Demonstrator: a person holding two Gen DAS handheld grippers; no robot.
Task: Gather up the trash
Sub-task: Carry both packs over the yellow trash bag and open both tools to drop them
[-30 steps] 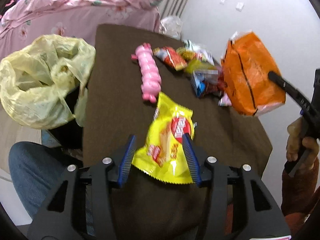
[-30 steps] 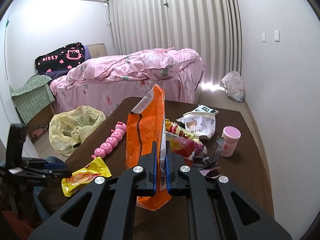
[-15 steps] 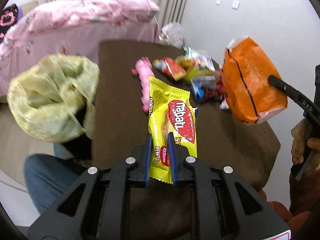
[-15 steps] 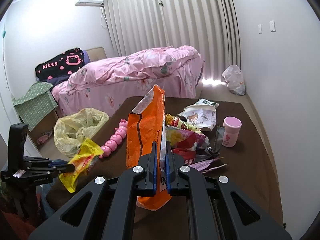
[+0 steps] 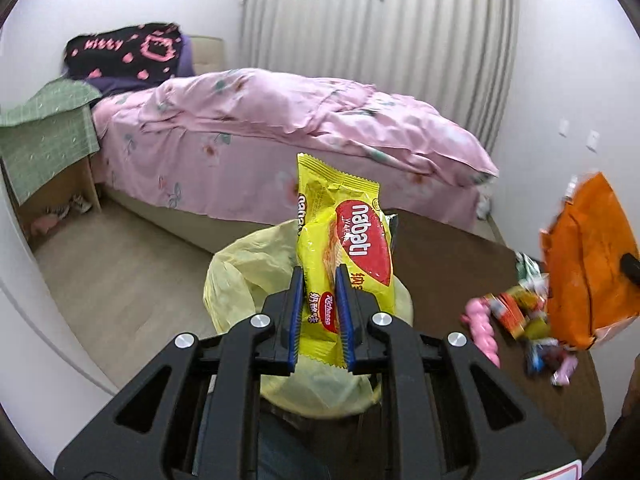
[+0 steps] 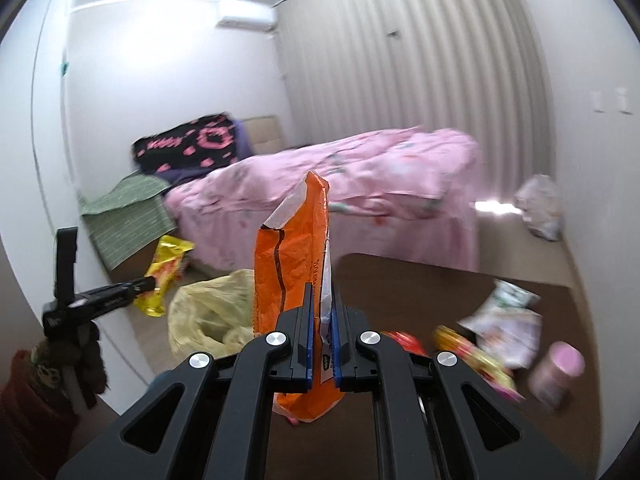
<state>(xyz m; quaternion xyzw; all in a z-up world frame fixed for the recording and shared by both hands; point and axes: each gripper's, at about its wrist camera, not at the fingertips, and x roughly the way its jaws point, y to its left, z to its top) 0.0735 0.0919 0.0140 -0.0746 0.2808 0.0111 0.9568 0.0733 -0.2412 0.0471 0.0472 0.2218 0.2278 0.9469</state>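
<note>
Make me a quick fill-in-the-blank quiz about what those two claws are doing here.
1. The left claw is shut on a ____ wafer packet.
2. The right claw grips an ____ bag.
3. The pale yellow trash bag hangs beside the brown ____.

Answers: yellow; orange; table

The yellow wafer packet (image 5: 343, 264) reads "nabati" in white on a red oval, with "Richeese" in a smaller red oval lower down. The black blanket (image 5: 124, 54) on the bed shows pink "kitty" lettering.
</note>
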